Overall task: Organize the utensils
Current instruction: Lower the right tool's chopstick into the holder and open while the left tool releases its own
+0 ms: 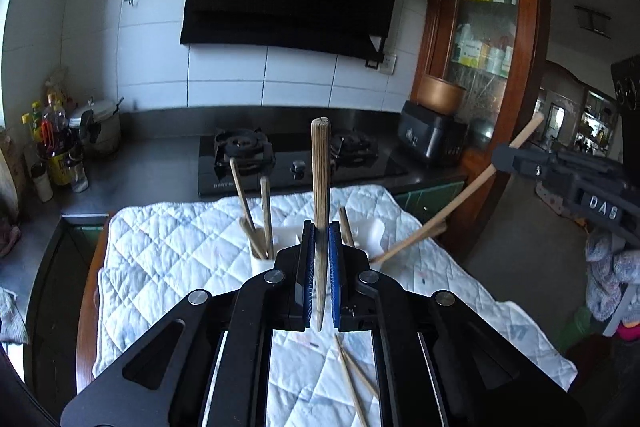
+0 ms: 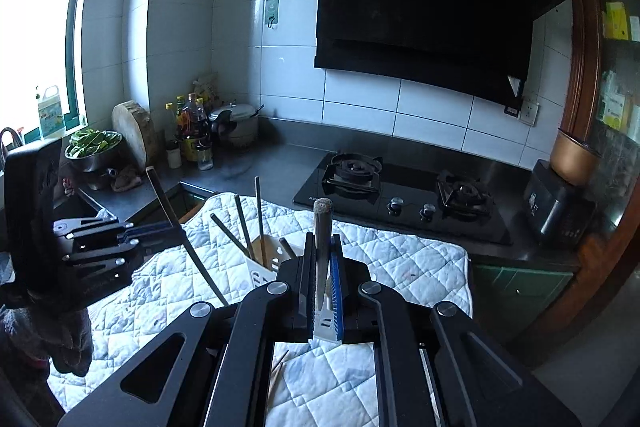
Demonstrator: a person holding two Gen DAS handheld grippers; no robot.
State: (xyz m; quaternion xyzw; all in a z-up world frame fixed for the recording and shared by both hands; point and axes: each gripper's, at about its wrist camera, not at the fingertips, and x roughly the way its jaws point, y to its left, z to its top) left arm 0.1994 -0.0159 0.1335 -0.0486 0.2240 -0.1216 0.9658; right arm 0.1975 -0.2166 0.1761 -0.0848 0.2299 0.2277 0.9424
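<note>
The left tool is clenched on an upright wooden chopstick, its ribbed blue pads pressing both sides. Only the left wrist view shows the loose chopsticks lying on the quilted white cloth below. The right tool likewise grips a round-tipped chopstick; its view alone shows the window side, with a bowl of greens. Just beyond both tools stands a white plastic utensil holder, several chopsticks leaning in its left compartment. Behind the tabletop lies a glossy black gas hob
</note>
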